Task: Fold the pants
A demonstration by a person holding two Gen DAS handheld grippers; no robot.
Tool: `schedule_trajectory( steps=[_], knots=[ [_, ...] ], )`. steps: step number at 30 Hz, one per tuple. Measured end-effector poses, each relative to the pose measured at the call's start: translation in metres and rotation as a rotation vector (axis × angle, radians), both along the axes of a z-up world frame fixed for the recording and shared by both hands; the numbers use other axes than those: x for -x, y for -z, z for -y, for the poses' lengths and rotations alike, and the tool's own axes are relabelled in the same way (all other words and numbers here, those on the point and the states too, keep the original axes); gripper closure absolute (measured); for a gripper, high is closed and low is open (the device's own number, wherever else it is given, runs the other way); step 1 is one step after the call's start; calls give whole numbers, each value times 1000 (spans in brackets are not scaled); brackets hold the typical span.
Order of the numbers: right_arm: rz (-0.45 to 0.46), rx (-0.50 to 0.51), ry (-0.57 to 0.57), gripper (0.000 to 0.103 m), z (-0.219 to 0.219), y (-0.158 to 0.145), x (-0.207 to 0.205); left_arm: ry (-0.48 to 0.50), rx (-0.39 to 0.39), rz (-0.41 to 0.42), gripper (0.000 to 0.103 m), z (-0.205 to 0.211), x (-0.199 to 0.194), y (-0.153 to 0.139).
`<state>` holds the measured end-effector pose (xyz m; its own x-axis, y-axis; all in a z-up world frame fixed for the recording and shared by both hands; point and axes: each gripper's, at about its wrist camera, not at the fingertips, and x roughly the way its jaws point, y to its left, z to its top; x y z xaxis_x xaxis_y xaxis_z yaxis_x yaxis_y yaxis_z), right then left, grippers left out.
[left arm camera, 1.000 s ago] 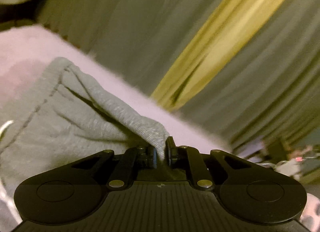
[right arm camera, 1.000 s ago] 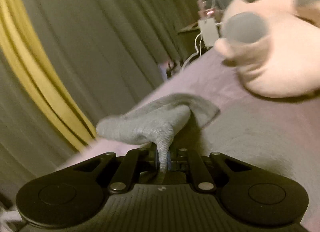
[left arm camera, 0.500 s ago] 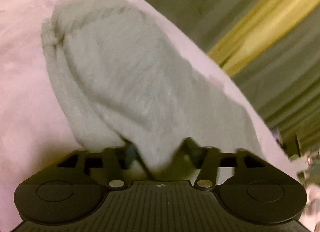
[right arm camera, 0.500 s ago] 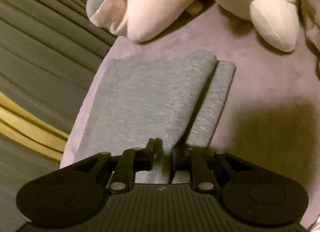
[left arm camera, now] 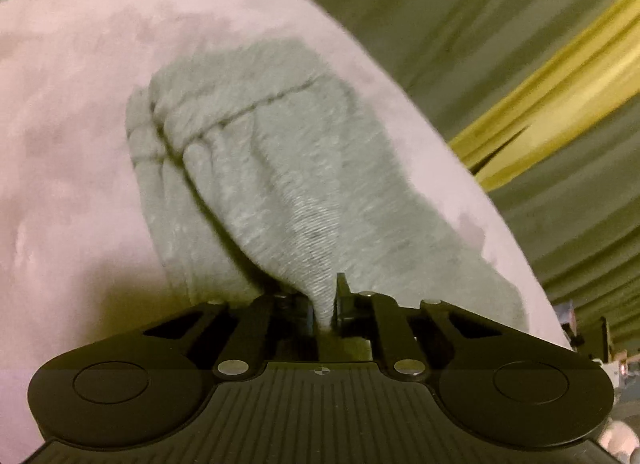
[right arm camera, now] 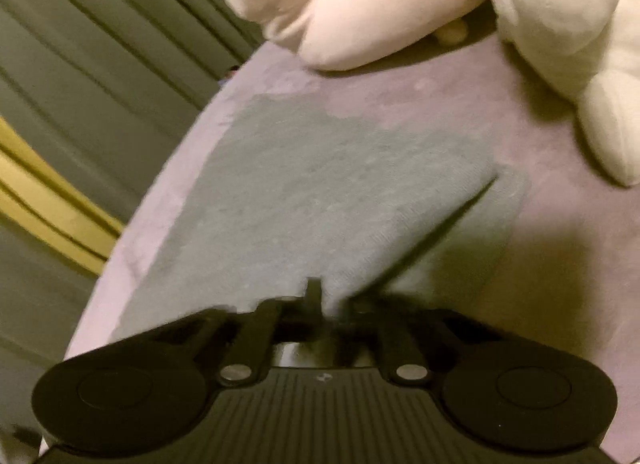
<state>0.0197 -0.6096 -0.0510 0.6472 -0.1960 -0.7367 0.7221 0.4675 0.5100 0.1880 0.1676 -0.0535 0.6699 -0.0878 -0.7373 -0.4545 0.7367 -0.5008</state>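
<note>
We log the grey pants [left arm camera: 280,167] lying folded on the pinkish-lilac bed cover [left arm camera: 68,151], near its edge beside the drab curtain [left arm camera: 500,15] with its yellow stripe [left arm camera: 552,103].

Left gripper [left arm camera: 325,300]: clenched on a pinched ridge of the pants' near edge, cloth rising tent-like from the fold into the jaws. Half a second back the fingers stood spread with the cloth lying loose between them — now they are drawn together on it. The far end of the pants shows bunched folds and a seam line at left.

Right gripper [right arm camera: 328,304]: we see the pants [right arm camera: 320,191] spread flat ahead, a top layer over a lower one that peeks out at right. The view is smeared by motion; one finger [right arm camera: 314,294] shows against the cloth, the other is lost in blur, so we cannot tell whether it grips. Compared with half a second ago, the cloth lies flatter and closer — the plush toy [right arm camera: 400,3] sits far right as before.
</note>
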Motion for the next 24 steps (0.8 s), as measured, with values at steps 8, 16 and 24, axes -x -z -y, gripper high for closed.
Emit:
schedule_trajectory(
  steps=[8,16,24],
  knots=[
    [215,54,46,98,-8,-40,50,35,13,124,92,-14,66,-38],
    [62,-15,84,86,5,0,60,-4,-106,-32,40,-8,66,-12],
    [-46,189,137,70,1,-32,74,-138,-357,60,7,0,89,-67]
  ],
)
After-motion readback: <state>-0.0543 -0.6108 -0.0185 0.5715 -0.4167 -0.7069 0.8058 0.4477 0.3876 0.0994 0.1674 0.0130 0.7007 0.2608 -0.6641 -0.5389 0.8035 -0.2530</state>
